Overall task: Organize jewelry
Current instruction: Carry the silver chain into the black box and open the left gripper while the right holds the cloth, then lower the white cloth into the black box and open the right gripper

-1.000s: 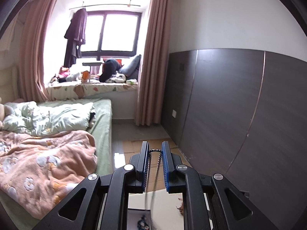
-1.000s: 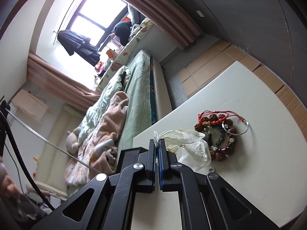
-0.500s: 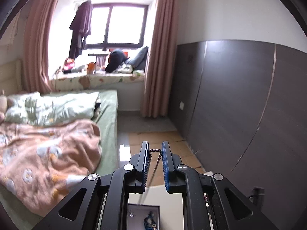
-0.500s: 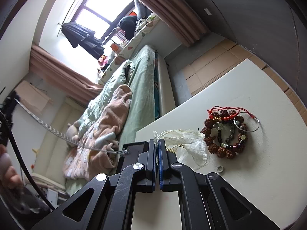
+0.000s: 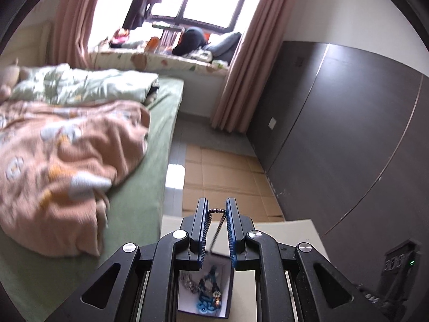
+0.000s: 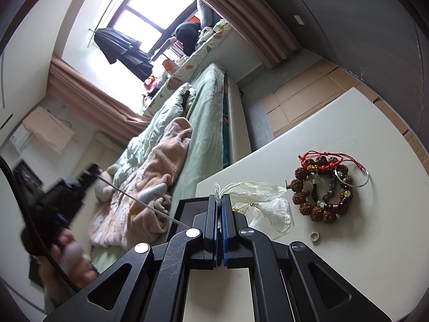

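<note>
Two hand-held grippers work: the left [image 5: 217, 212] carries a limp, light ball chain [image 5: 217, 222] over the jewelry box [image 5: 205, 289] at lower centre; the right [image 6: 220, 201] pinches a flimsy organza pouch [image 6: 264, 201].

Left gripper [image 5: 217, 209]: matt black plastic arms, ribbed blue pads, bright metal screws. Held chain [image 5: 219, 221]: dull metal beads. Pouch [image 6: 264, 201]: sheer, crinkled cream cloth. Bracelets [image 6: 323, 187]: rough brown seed beads, glossy glass-like beads, red cord. Bangle [image 6: 355, 178]: thin polished metal. Table [image 6: 375, 241]: smooth, matt cream surface.
</note>
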The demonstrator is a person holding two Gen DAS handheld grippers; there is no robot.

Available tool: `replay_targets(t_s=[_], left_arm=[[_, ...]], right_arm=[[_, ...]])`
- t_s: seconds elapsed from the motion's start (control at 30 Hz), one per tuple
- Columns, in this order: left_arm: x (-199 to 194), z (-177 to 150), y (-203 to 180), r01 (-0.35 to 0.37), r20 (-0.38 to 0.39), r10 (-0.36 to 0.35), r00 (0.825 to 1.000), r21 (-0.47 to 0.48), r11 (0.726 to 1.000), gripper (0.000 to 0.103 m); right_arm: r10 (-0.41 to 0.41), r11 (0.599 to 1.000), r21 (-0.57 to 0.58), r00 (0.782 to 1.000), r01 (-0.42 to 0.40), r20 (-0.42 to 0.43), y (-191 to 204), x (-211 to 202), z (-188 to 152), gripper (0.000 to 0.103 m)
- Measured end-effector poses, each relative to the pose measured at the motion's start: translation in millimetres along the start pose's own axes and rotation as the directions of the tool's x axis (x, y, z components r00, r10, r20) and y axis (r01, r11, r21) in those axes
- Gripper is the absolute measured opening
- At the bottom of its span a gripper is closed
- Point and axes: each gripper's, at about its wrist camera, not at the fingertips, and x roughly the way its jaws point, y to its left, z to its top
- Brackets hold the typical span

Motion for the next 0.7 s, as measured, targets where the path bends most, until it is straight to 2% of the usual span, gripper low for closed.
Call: replay_targets(t_s=[0.1,0.33,0.4,0.43,0.47,0.53,0.6,0.7], left_arm=[[15.6,-15.8,9.0,0.004,-0.025,-0.005,1.0,-0.02,1.0,0.014],[43.3,-31.9,30.7,0.005,-0.16,-0.024,0.987,-0.118,0.993,0.016],[47.9,-31.0,34.1,0.019,-0.195,-0.047,0.98,-0.146,0.989,0.023],[48.0,-29.9,35.7,0.027,-0.201,-0.059,0.978,-0.158,0.987,0.038],[46.3,-29.4,37.7,0.032,-0.197,-0.065,0.978,-0.167,0.985,0.059],[35.2,-28.1,41.5,0.024,-0.149,-0.05,0.988,-0.171,0.985,0.074],[25.9,-25.8,43.1,0.01,-0.12,-0.029,0.992,-0.158,0.987,0.074],[17.3,-23.9,49.5,-0.007,-0.117,-0.011,0.993,-0.151,0.989,0.074]], right_arm=[[0.014,1.0,-0.005,1.0,-0.014,0.003,2.5,-0.6,-2.3,0.004],[0.042,0.999,-0.025,0.999,-0.041,0.027,14.4,-1.4,-5.0,0.004],[0.061,0.998,-0.031,0.997,-0.06,0.035,20.6,0.8,-5.3,0.004],[0.066,0.997,-0.038,0.997,-0.065,0.041,23.8,1.9,-5.5,0.004],[0.069,0.997,-0.05,0.996,-0.066,0.048,28.6,4.0,-5.9,0.004],[0.082,0.994,-0.07,0.995,-0.078,0.052,37.5,9.3,-6.5,0.004],[0.1,0.991,-0.089,0.994,-0.095,0.053,46.9,16.6,-7.7,0.004],[0.122,0.988,-0.103,0.991,-0.117,0.046,56.4,28.0,-9.9,0.004]])
